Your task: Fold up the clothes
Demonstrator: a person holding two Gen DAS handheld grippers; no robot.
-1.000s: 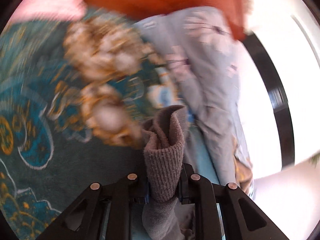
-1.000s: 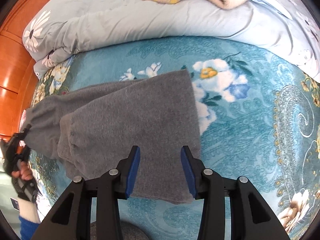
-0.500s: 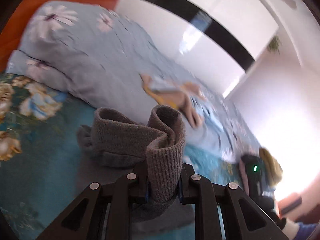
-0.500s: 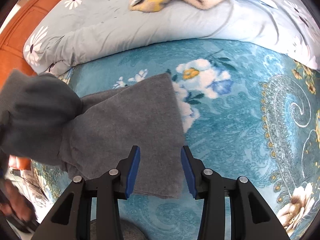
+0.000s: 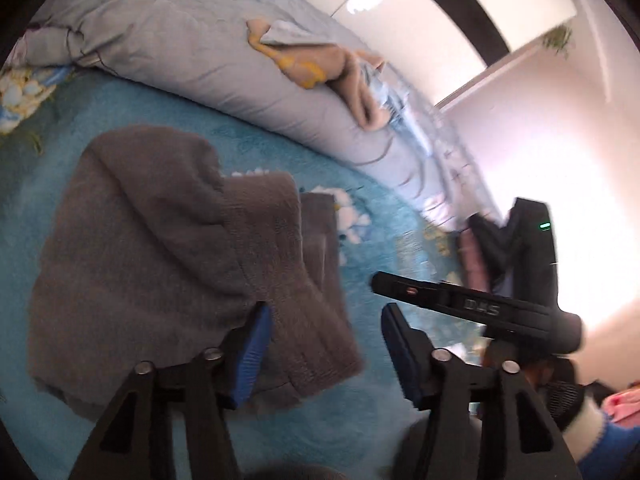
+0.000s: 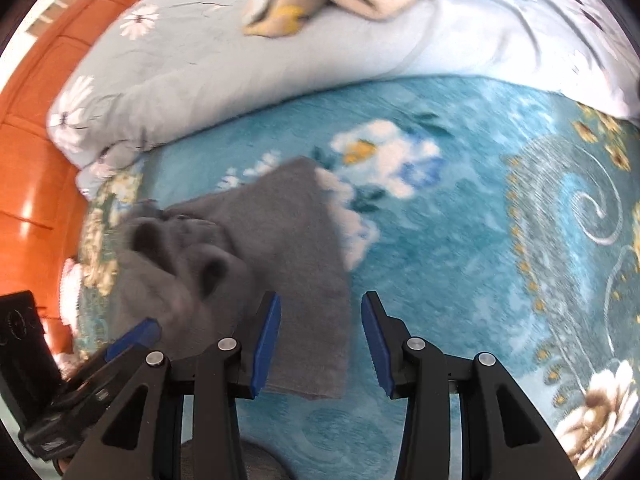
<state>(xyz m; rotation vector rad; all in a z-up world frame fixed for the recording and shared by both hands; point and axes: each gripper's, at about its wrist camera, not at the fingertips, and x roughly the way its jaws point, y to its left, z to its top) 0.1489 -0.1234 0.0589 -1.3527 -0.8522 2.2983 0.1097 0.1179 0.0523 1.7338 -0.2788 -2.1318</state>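
Folded over, the grey trousers (image 5: 172,264) are dropping as the left gripper (image 5: 324,344) is opening; the right gripper (image 6: 320,344), hovering released, should be squaring edges near the blanket's (image 6: 460,248) quilt-side edge.

Both grippers angled down, nothing clamped.
We note the left gripper (image 5: 326,344) with jaws opening, pads off any cloth; the right gripper (image 6: 320,344) hangs with jaws parted, nothing pressed between them.

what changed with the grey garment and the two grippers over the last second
The left gripper carried the grey garment's ribbed end across onto the rest, and its jaws are opening, the cloth dropped free. The right gripper stayed open over the garment's edge on the teal blanket.
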